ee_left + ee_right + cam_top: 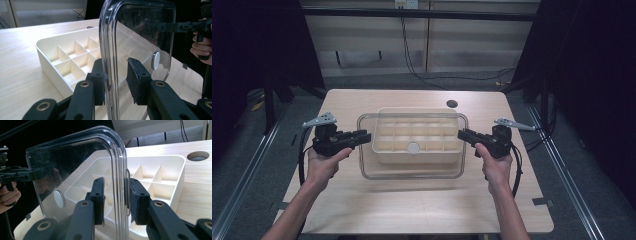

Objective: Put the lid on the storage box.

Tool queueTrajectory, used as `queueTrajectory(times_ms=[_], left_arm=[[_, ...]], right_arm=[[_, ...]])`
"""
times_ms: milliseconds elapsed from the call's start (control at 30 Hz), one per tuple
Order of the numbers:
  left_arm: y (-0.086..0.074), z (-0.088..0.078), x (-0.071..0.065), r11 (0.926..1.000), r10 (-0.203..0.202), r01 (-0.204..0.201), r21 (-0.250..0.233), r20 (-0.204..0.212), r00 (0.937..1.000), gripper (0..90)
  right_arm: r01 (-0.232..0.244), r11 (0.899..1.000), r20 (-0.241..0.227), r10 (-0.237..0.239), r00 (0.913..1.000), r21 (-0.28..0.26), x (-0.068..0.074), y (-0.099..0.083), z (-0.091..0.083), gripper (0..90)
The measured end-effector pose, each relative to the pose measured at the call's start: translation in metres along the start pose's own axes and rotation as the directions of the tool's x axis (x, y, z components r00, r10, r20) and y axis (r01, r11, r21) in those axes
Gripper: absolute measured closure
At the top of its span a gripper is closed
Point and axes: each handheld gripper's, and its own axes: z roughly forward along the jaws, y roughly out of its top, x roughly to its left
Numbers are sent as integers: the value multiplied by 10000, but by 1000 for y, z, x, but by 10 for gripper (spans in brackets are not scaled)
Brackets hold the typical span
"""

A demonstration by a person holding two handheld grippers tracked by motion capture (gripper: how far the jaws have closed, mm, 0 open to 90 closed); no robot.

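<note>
Lid point(412, 167) over divided tray point(417, 135) | left tool point(366, 136), right tool point(463, 135) astride rims, gaps visible | table hole point(452, 104) behind

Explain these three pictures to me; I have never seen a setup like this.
A person stands at a wooden table and holds a hand tool in each hand: the left gripper and right gripper. One picture looks down from above; the other two come from cameras riding on each gripper. On the table sits a cream tray divided into compartments. Above it is a clear lid with a small round knob. Each gripper's fingers straddle an end of the lid; whether they squeeze it is unclear.
</note>
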Motion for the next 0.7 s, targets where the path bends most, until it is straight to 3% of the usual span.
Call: queueTrajectory(times_ms=[700], left_arm=[[23, 8, 14, 9995, -218, 213, -216, -224, 9995, 674]], right_arm=[[-168, 9994, 42, 169, 9998, -314, -6, 24, 13, 686]])
